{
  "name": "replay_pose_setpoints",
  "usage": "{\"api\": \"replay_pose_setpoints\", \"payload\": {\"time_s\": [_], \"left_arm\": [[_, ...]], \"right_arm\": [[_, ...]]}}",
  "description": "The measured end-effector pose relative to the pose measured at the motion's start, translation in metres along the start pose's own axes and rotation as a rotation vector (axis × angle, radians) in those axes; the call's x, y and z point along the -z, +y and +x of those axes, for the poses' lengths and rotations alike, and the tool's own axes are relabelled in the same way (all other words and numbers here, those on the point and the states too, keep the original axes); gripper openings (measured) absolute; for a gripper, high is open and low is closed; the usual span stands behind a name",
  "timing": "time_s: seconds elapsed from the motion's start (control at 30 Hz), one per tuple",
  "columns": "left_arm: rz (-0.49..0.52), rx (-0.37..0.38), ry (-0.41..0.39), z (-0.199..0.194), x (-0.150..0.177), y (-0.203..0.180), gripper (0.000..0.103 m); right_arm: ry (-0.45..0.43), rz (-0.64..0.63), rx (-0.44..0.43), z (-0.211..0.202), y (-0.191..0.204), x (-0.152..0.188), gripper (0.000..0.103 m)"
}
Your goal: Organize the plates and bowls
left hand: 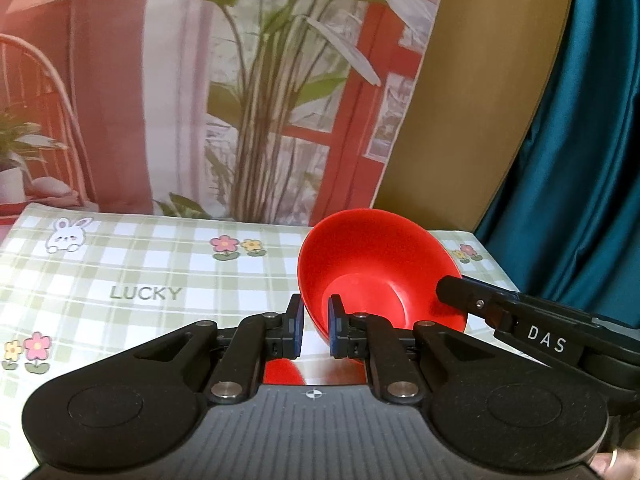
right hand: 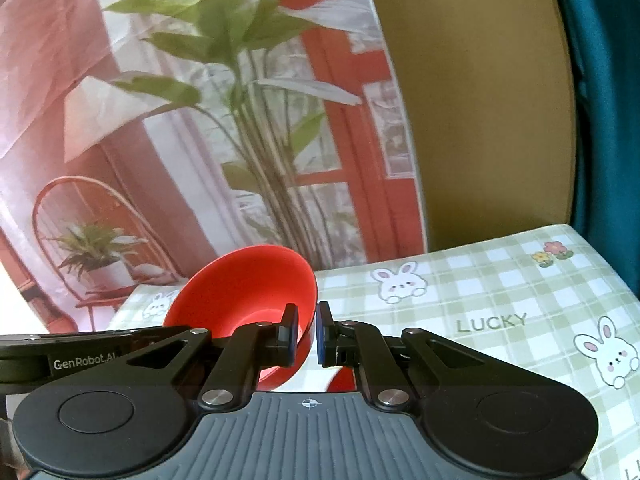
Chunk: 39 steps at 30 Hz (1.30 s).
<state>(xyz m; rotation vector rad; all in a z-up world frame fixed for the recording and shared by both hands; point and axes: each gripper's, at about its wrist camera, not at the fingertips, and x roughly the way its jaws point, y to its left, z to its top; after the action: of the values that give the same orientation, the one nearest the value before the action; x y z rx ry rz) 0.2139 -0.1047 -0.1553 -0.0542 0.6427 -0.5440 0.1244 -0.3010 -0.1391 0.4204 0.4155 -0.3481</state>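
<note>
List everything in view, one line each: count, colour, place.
bowl: one, red, tilted, lifted above the table, rim pinched from both sides.
tablecloth: one, green-white check with rabbits, flowers, "LUCKY"; covers the table.
backdrop: one, printed plant, red window and chair; behind the table.
board: one, tan, leaning behind the table's right end.
curtain: one, teal, far right.
left gripper: black, shut on the bowl's rim.
right gripper: black, shut on the opposite rim.

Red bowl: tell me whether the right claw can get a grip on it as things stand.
Probably yes: the right claw already straddles the rim of the red bowl, one finger inside and one outside, nothing between. The left claw straddles the opposite rim without blocking it.
</note>
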Motion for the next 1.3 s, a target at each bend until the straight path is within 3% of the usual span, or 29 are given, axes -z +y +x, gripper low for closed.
{"api": "replay_pose_setpoints", "payload": {"time_s": [0.53, 1.3], "left_arm": [[-0.035, -0.028, -0.025, -0.02, 0.002, 0.028, 0.013], [-0.112, -0.059, 0.044, 0.005, 0.011, 0.062, 0.013]], "right_arm": [[0.037, -0.031, -0.039, 0.009, 0.034, 0.007, 0.009], [0.143, -0.046, -0.064, 0.055, 0.049, 0.021, 0.01]]}}
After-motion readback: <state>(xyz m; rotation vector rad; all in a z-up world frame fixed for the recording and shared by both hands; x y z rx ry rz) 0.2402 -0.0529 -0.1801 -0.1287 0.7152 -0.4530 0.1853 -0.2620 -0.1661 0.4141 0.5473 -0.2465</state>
